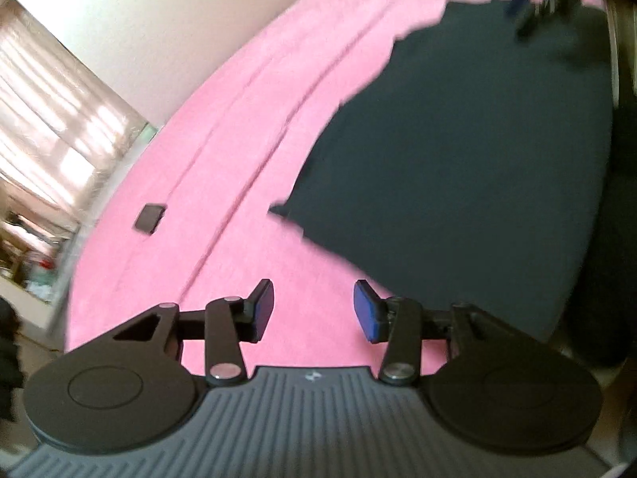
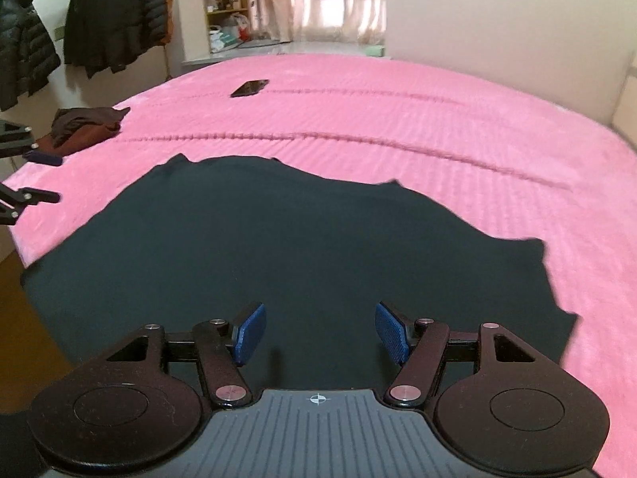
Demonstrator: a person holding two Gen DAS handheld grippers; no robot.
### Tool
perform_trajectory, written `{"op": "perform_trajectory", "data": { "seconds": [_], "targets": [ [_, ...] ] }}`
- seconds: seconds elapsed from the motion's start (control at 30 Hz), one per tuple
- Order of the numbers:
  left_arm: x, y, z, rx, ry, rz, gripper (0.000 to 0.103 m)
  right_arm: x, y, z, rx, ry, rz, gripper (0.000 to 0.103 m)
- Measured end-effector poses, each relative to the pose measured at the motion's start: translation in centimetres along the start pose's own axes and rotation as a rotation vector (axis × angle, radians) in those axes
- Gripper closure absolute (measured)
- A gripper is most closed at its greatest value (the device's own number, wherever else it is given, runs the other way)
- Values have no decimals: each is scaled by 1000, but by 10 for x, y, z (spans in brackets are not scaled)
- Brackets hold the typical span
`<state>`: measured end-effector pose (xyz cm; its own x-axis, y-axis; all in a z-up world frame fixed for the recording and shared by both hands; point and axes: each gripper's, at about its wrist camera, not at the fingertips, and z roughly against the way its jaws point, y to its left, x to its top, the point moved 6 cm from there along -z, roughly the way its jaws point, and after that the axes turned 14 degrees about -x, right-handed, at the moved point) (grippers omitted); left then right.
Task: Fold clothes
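Dark garment point(image 2: 286, 247) lies spread flat on the pink bed cover point(image 2: 398, 119), near the bed's near edge, its outline irregular with a small point sticking out at each far corner. Right gripper point(image 2: 318, 332) hangs above the near part of the cloth, jaws spread wide, blue pads point(image 2: 392, 332) facing each other with nothing between them; contact with the fabric cannot be told. Left gripper point(image 1: 314, 310) is over bare pink cover just beside the garment's edge point(image 1: 458, 179), jaws likewise spread and holding nothing; this view is motion-blurred. In the right wrist view the left gripper's fingers point(image 2: 40, 157) show at the left edge of the frame, apart from the cloth. Further out on the bed: a dark phone point(image 2: 250, 87) lying flat, well apart from the garment, and a crumpled brown-maroon garment point(image 2: 83, 127) near the left edge. Two dark puffer jackets point(image 2: 115, 12) hang on the wall behind; curtained window point(image 2: 338, 0) at the far side.
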<state>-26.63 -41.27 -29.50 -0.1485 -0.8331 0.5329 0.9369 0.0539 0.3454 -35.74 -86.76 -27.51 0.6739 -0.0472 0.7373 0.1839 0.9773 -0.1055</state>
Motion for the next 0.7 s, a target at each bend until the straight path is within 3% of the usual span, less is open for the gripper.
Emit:
{"op": "perform_trajectory", "data": {
  "seconds": [0.2,0.33,0.43,0.57,0.7],
  "targets": [
    [52,8,-59,-151,-85,91,62,29,-13,-55,91,71,-106,39],
    [56,27,-120,-232,-14,187,63,32,-66,-94,80,135,-237,39],
    [52,43,-135,-278,-30,254,52,33,-112,-103,4,126,-289,39],
    [46,62,-138,-284,-65,347,50,15,-170,-106,-84,128,-397,39],
    [48,64,-134,-257,-72,391,52,13,-169,-79,-209,117,-359,39]
  ]
}}
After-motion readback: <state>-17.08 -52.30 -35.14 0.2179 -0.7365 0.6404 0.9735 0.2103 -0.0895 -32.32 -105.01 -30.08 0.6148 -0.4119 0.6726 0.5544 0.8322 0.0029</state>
